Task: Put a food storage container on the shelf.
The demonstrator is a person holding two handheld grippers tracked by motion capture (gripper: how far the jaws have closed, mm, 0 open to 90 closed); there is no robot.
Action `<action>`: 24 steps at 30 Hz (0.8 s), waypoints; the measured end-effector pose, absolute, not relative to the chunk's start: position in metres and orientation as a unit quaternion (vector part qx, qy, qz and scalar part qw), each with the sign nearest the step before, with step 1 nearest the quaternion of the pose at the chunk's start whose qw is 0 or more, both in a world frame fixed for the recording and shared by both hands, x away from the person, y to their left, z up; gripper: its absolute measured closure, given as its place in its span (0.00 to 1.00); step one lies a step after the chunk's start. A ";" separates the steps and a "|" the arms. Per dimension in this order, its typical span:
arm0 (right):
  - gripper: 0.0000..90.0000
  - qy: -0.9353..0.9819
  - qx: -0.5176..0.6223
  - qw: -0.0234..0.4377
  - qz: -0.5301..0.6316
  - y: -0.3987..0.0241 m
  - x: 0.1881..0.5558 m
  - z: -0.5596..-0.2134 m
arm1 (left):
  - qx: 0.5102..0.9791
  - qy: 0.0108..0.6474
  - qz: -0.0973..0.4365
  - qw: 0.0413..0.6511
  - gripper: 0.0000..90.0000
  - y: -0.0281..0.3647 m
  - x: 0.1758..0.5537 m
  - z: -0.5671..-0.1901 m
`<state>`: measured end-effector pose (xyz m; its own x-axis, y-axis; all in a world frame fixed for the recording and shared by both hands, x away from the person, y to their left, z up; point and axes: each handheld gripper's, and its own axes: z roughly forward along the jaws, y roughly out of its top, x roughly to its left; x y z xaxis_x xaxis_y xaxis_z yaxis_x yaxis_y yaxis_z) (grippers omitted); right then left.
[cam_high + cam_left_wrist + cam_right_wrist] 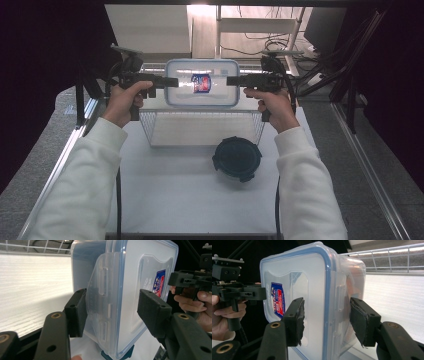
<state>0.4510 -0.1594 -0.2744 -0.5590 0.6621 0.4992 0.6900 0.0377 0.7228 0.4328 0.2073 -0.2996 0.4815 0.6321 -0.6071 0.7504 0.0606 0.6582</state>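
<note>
The lidded plastic container (202, 83) is clamped at opposite ends by left claw (171, 82) and right claw (233, 80), kept level above the wire basket (200, 129) at the tabletop's (165, 195) far edge.

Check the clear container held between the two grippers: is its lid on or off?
On. The blue-rimmed lid covers the clear container, its side flaps folded down. Whether they are fully latched, cannot tell.

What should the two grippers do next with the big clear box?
Probably lower it gently into the wire basket. Both the left gripper and right gripper clamp the clear box by its ends, level, above the basket, whose floor looks bare.
</note>
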 end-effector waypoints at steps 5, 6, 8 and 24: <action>0.51 -0.721 -0.480 0.013 -0.500 -0.157 0.461 -0.283 | 0.673 0.518 -0.067 0.523 0.47 0.206 0.443 -0.310; 0.49 -0.722 -0.484 0.013 -0.495 -0.156 0.463 -0.284 | 0.670 0.520 -0.069 0.525 0.47 0.208 0.445 -0.311; 0.49 -0.717 -0.489 0.017 -0.496 -0.156 0.467 -0.286 | 0.665 0.525 -0.069 0.526 0.48 0.208 0.448 -0.312; 0.45 -0.666 -0.546 0.051 -0.506 -0.153 0.496 -0.301 | 0.622 0.556 -0.113 0.539 0.46 0.215 0.474 -0.326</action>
